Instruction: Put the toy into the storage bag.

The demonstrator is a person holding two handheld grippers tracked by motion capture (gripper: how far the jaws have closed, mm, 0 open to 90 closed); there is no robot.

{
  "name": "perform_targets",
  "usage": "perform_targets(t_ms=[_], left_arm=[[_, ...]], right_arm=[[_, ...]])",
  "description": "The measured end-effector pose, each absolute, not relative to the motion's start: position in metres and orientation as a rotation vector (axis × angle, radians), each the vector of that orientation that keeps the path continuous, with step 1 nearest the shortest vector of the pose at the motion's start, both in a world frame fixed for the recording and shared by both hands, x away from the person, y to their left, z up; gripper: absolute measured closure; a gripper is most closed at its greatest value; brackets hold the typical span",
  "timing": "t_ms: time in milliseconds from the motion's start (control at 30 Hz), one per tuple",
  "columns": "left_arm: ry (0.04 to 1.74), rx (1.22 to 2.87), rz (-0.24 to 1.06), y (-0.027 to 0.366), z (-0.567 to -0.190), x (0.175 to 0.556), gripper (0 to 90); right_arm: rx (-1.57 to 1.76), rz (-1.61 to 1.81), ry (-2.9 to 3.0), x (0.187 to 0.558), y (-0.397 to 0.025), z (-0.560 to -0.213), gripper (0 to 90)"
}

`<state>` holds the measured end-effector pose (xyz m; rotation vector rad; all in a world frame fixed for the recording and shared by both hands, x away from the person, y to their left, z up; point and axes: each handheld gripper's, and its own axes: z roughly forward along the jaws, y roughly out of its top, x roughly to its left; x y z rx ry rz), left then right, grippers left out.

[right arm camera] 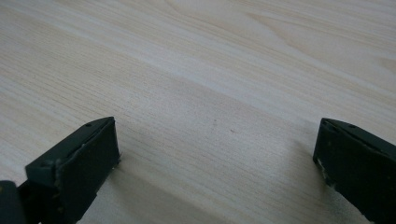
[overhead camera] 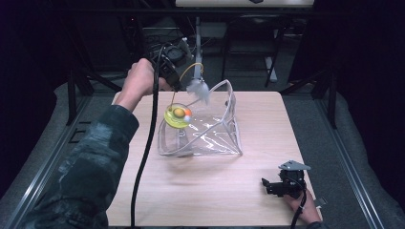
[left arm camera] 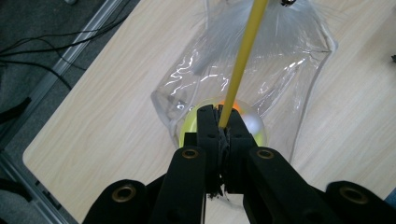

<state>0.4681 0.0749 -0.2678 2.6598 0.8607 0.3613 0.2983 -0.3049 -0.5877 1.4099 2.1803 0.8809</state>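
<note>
Up above the clear plastic bag (overhead camera: 205, 131), the left gripper (left arm camera: 218, 122) pinches a yellow wand (left arm camera: 243, 60) whose white feathers (overhead camera: 199, 90) hang at the bag's open mouth. Just beside it, a yellow ring toy (overhead camera: 175, 116) leans against the bag's rim. Near the table (overhead camera: 215, 195) edge, the right gripper (overhead camera: 273, 185) rests with jaws spread wide, holding nothing.

Lab: dark rig frames (overhead camera: 76, 90), wood table (overhead camera: 267, 124).
</note>
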Motion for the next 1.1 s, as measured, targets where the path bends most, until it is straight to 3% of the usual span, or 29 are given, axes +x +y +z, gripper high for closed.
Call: perform_targets(t_ms=[1100], left_arm=[[0.925,2.689,0.257,0.052,-0.351,0.491,88.4]], right_arm=[[1.405,0.88,2.179,0.298,-0.305,-0.588,0.0]])
